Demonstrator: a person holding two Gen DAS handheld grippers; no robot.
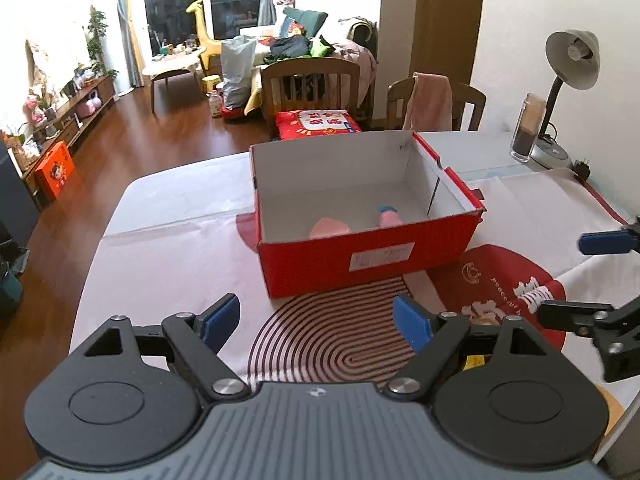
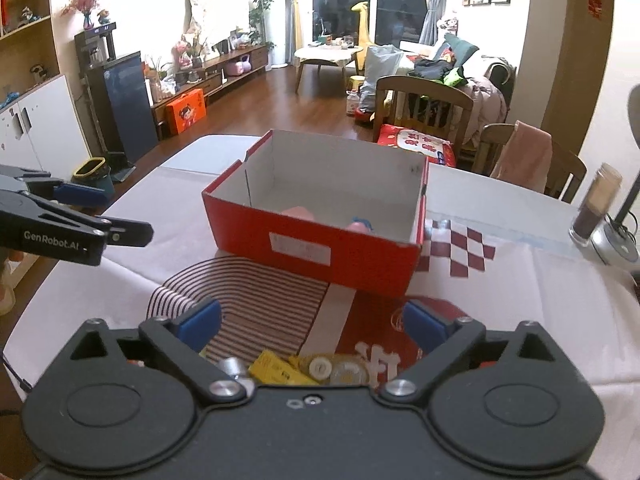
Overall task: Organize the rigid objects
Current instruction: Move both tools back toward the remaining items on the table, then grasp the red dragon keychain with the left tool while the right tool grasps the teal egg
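Note:
A red cardboard box [image 1: 360, 258] [image 2: 312, 248] with a white inside stands open on the table ahead of both grippers. Inside it lie a pink object [image 1: 330, 227] [image 2: 298, 213] and a second pink piece with a blue top [image 1: 388, 216] [image 2: 360, 225]. My left gripper [image 1: 316, 322] is open and empty, short of the box. My right gripper [image 2: 316, 322] is open too, nothing between its fingers. Just below it on the cloth lie a yellow packet [image 2: 276, 370], a small silver cylinder [image 2: 234, 367] and round clear-lidded pieces [image 2: 340, 370].
A patterned red-and-white cloth [image 1: 180, 264] covers the table. A desk lamp [image 1: 568, 68] and a glass jar [image 1: 528, 128] [image 2: 596, 208] stand at the far right. Wooden chairs [image 1: 312, 84] sit behind the table. Each gripper shows at the edge of the other's view.

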